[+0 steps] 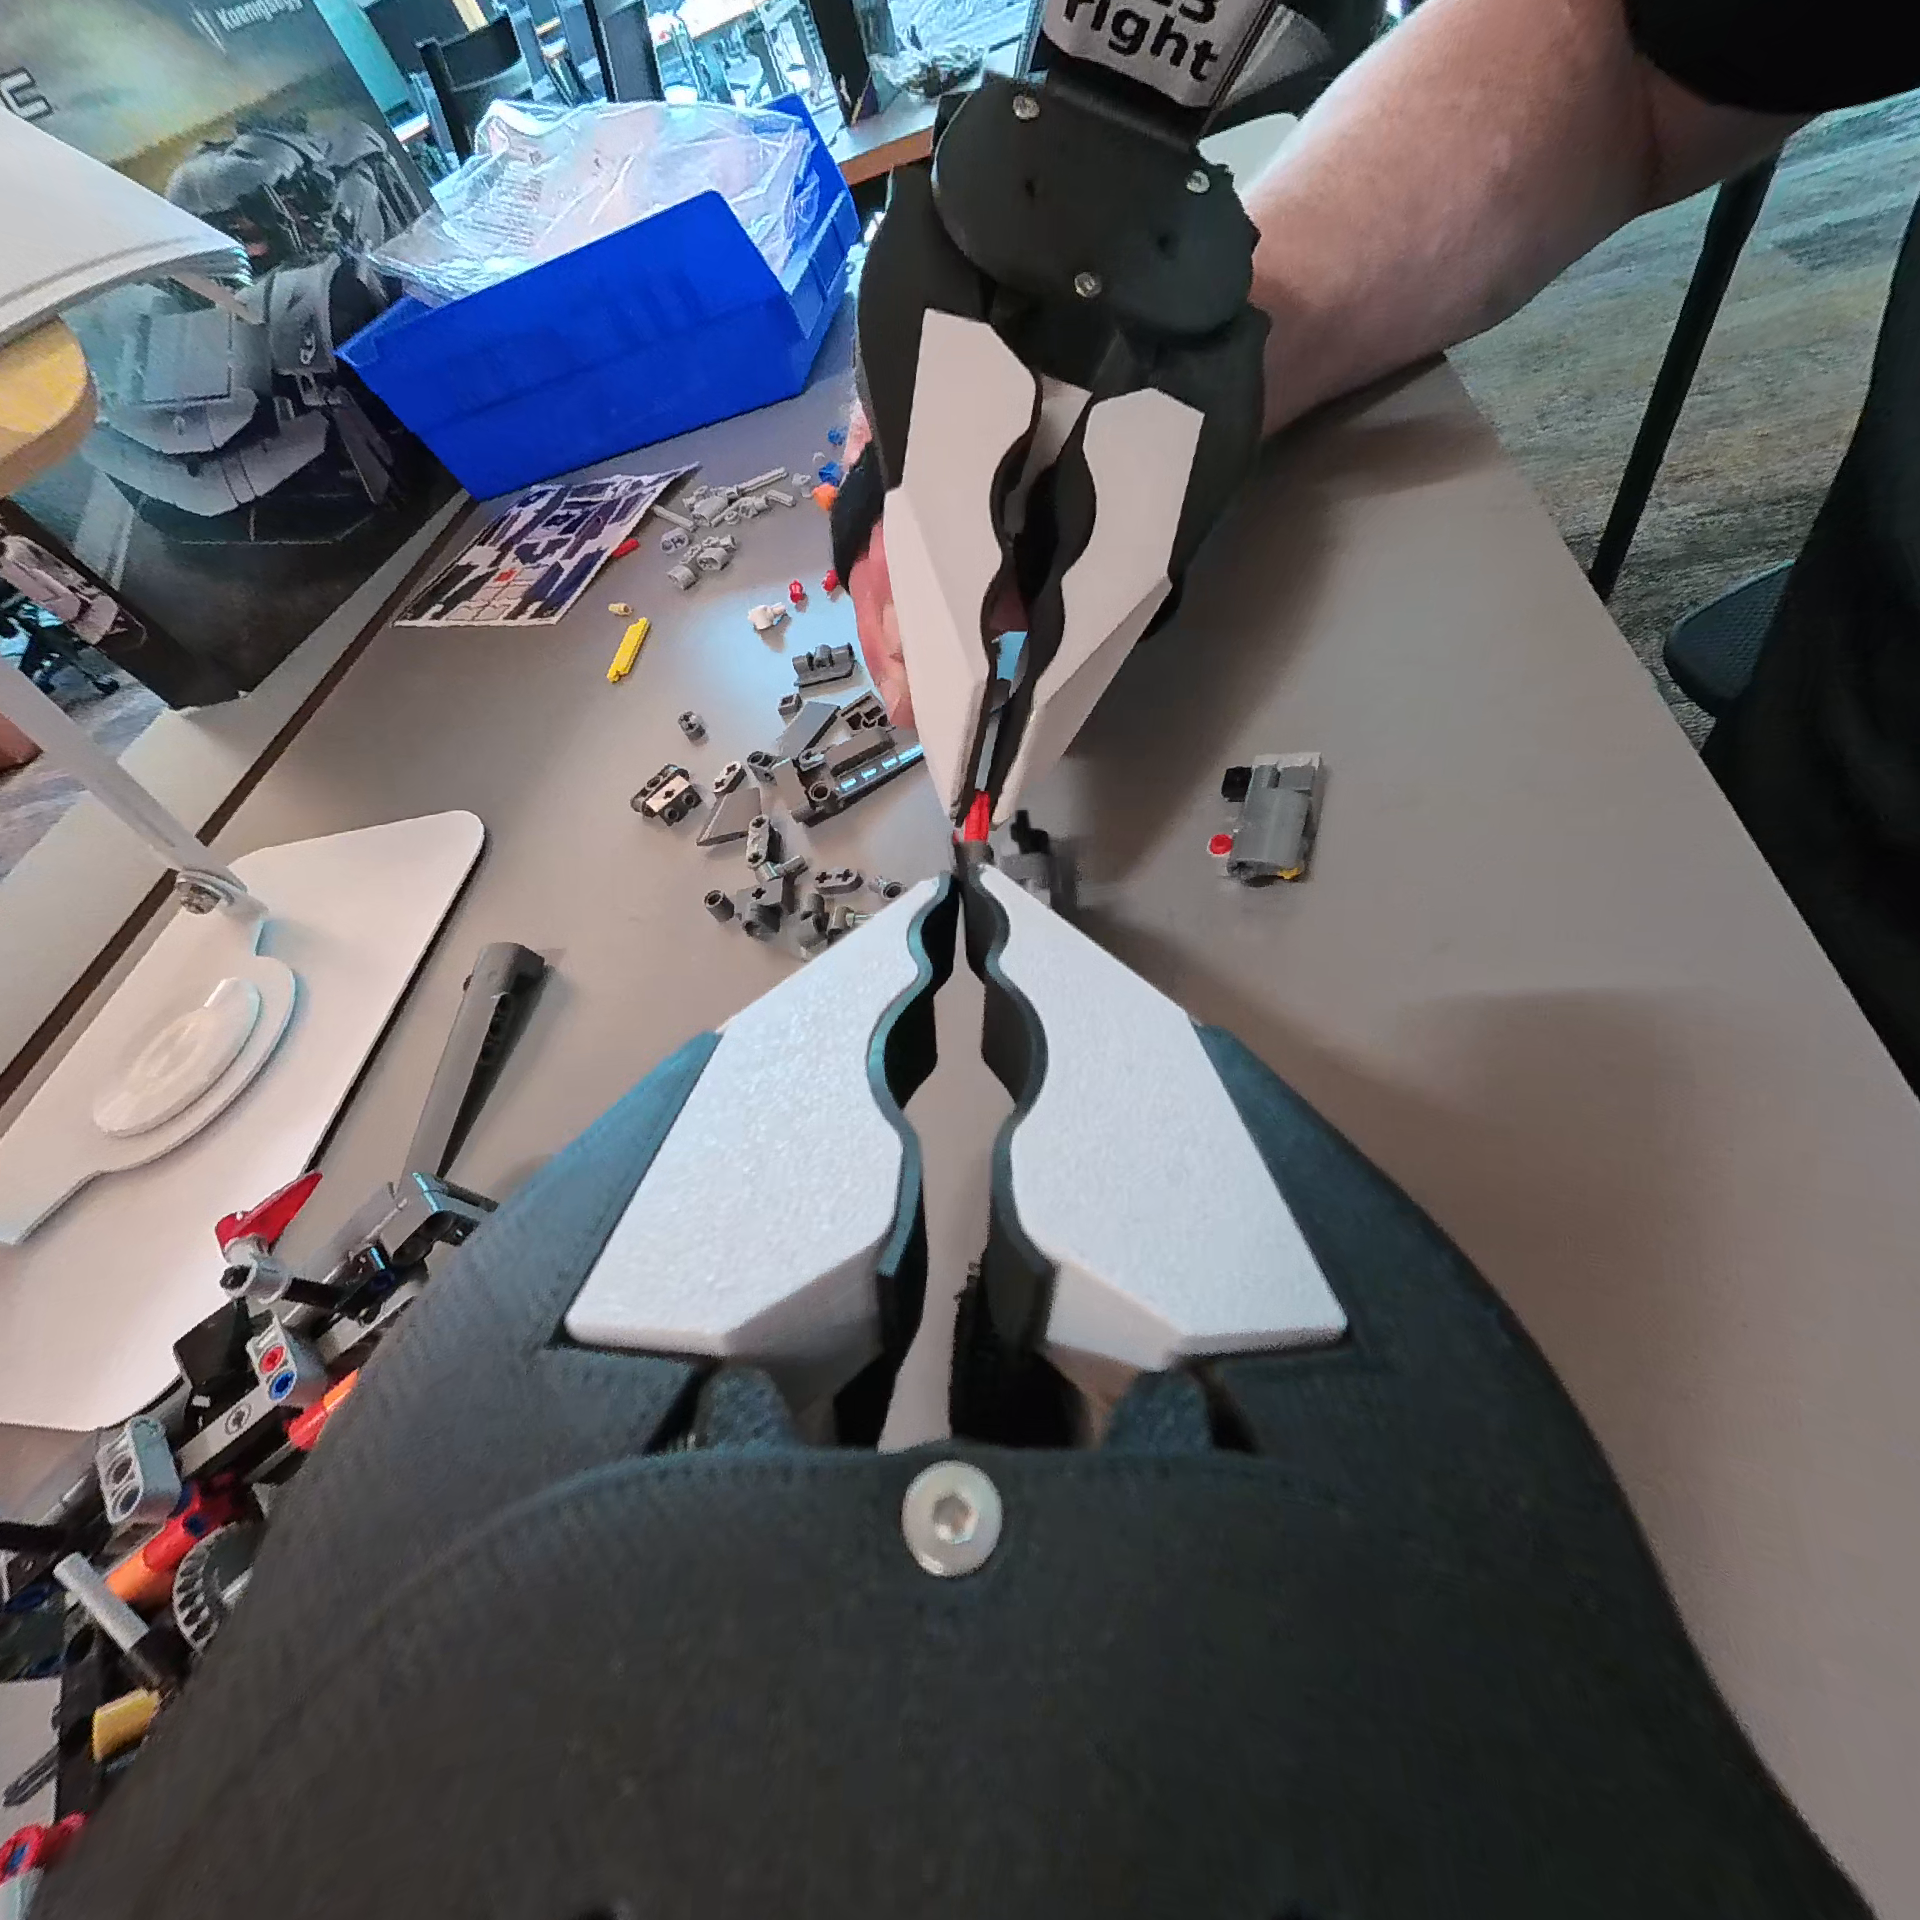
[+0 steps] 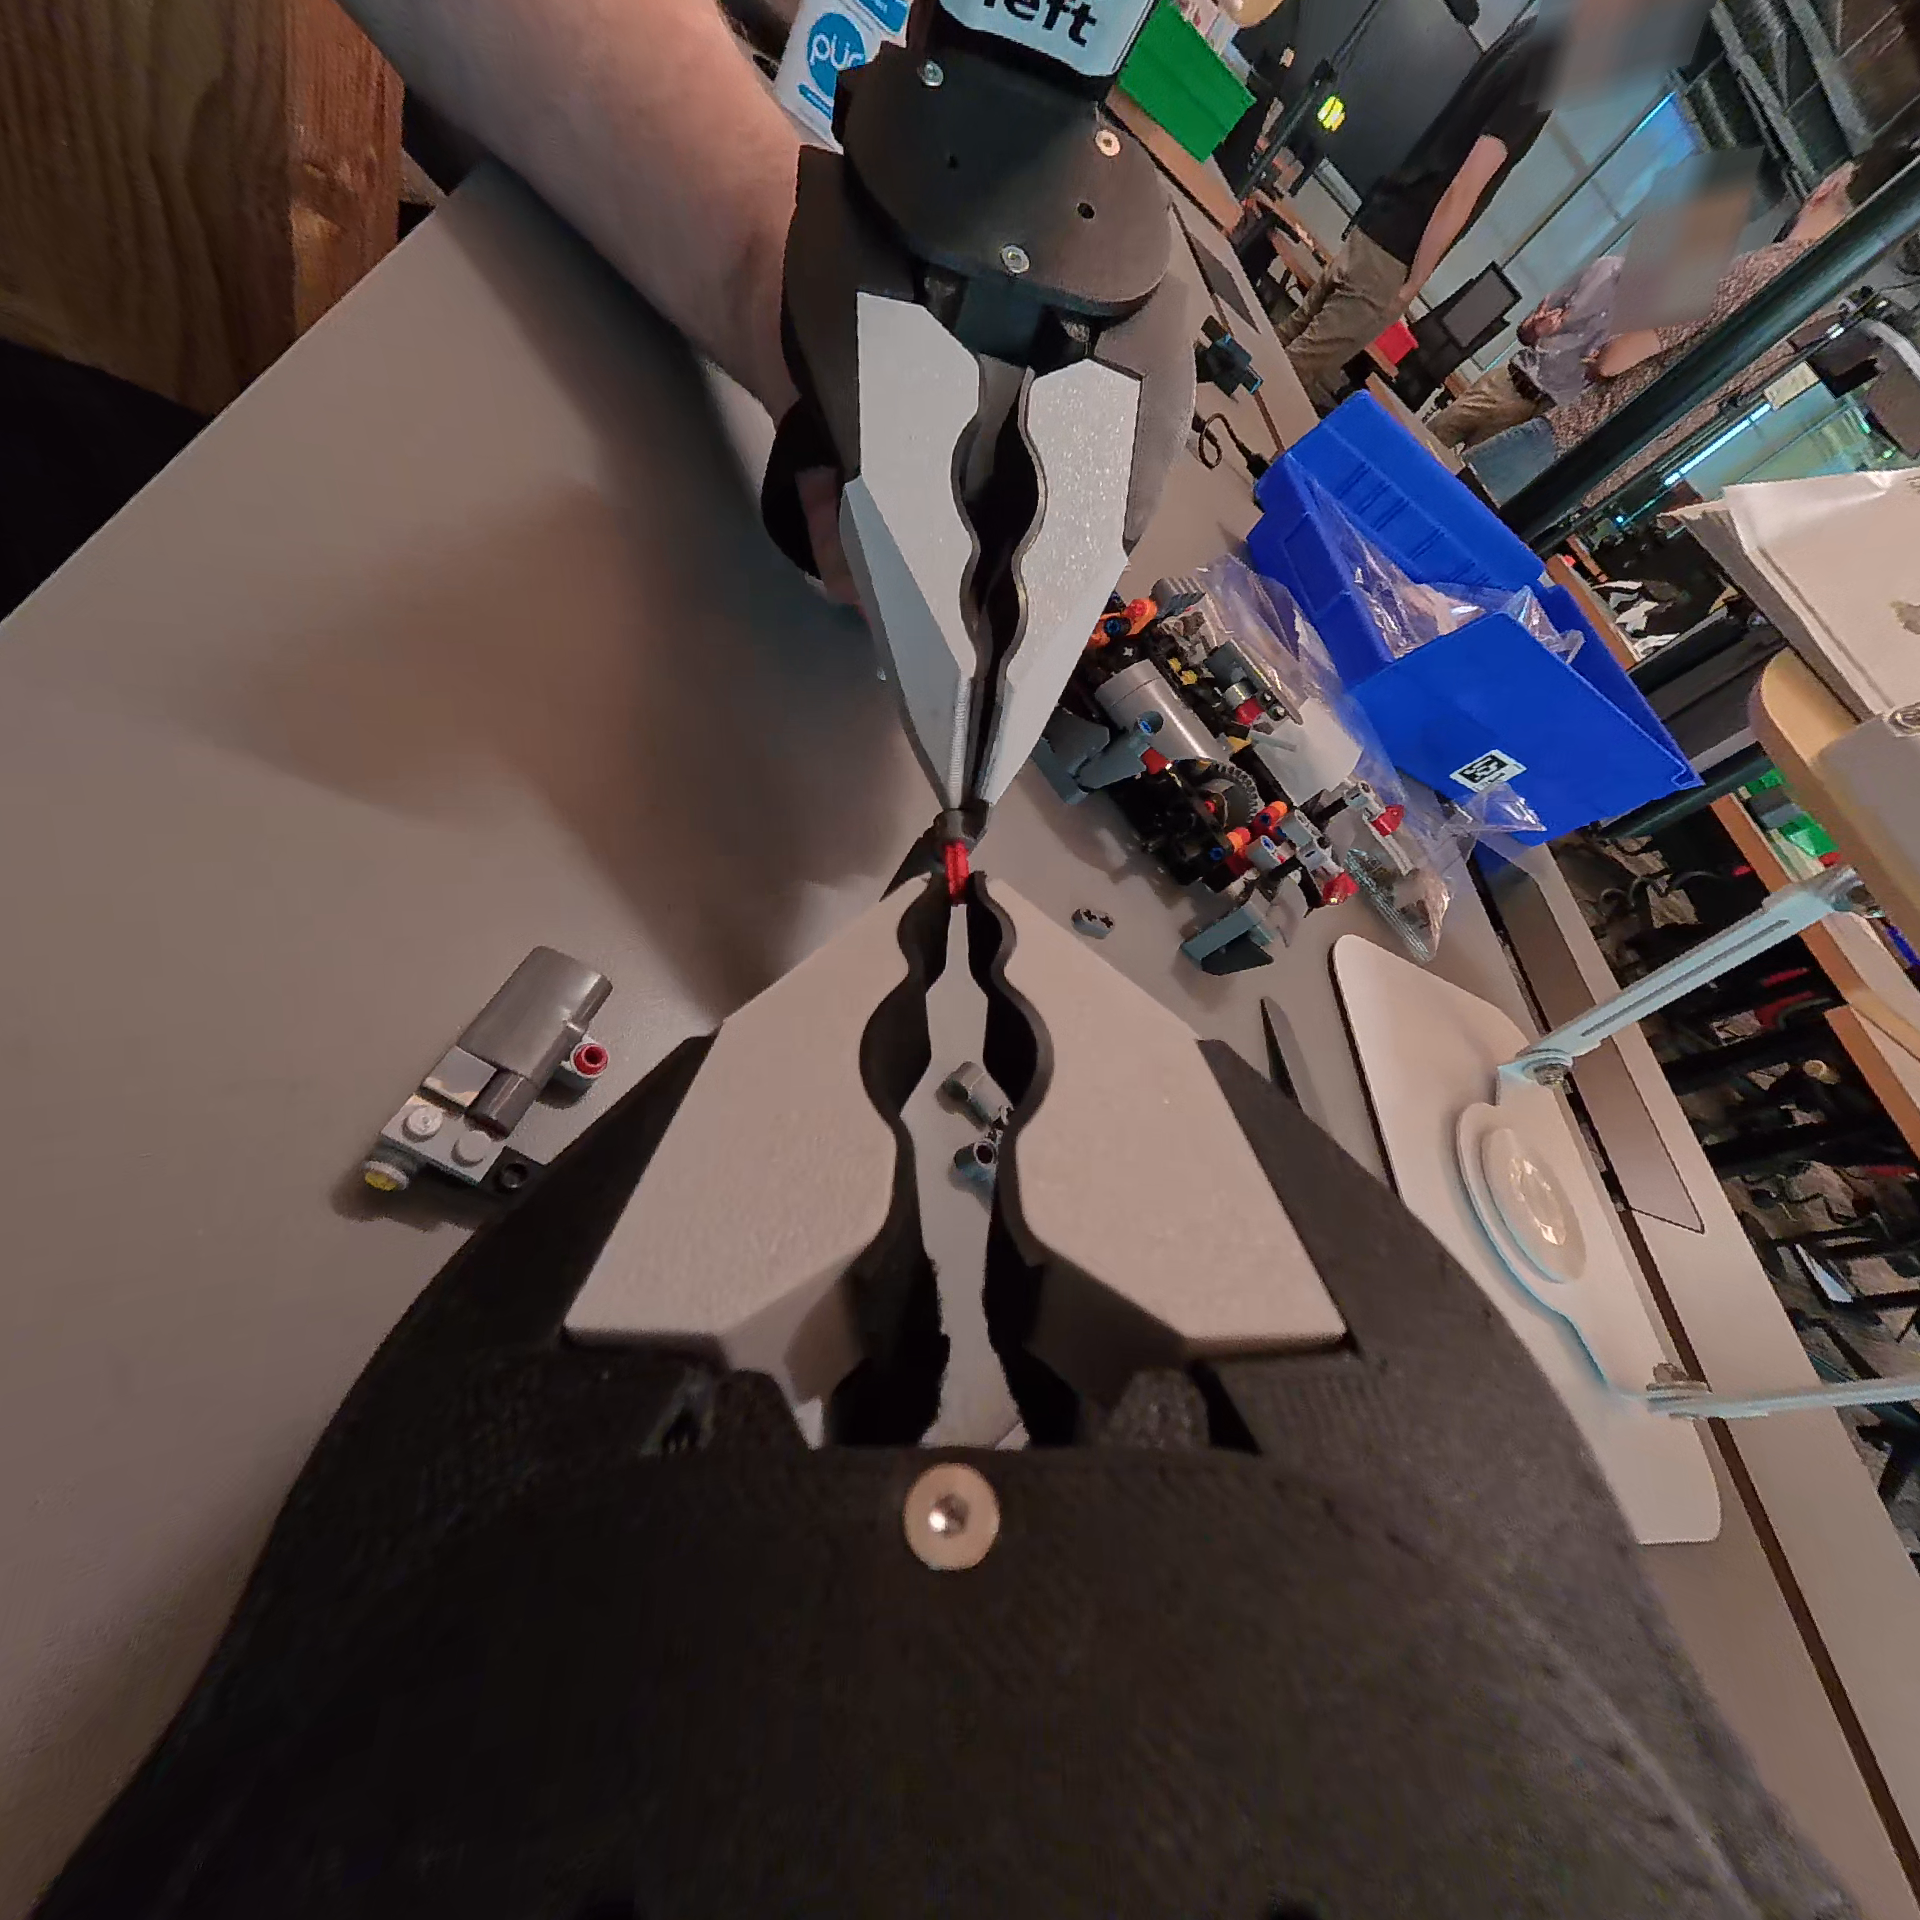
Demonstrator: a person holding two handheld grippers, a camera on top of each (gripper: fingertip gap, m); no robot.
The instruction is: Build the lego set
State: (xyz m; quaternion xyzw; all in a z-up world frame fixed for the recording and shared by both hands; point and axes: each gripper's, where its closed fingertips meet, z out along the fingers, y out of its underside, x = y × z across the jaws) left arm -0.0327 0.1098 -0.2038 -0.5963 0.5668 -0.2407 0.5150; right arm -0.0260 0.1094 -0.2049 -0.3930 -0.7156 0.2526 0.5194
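I'm pinching a red pin [image 2: 954, 868] in my right gripper [image 2: 958, 896] fingers, nose to nose with my left gripper [image 1: 961, 883] clamped on a dark grey connector [image 2: 961, 826] above the tabletop [image 1: 1403, 727], loose bricks [image 1: 790, 810] at ten o'clock; next, I judge, comes a straight, aligned push.

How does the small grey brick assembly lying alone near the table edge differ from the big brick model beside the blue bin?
The small grey assembly is a few joined pieces, mostly grey, and lies alone on bare table. The big model is far larger, black and grey with orange and red parts, and partly lies against a clear plastic bag. Both rest on the table, untouched by either gripper.
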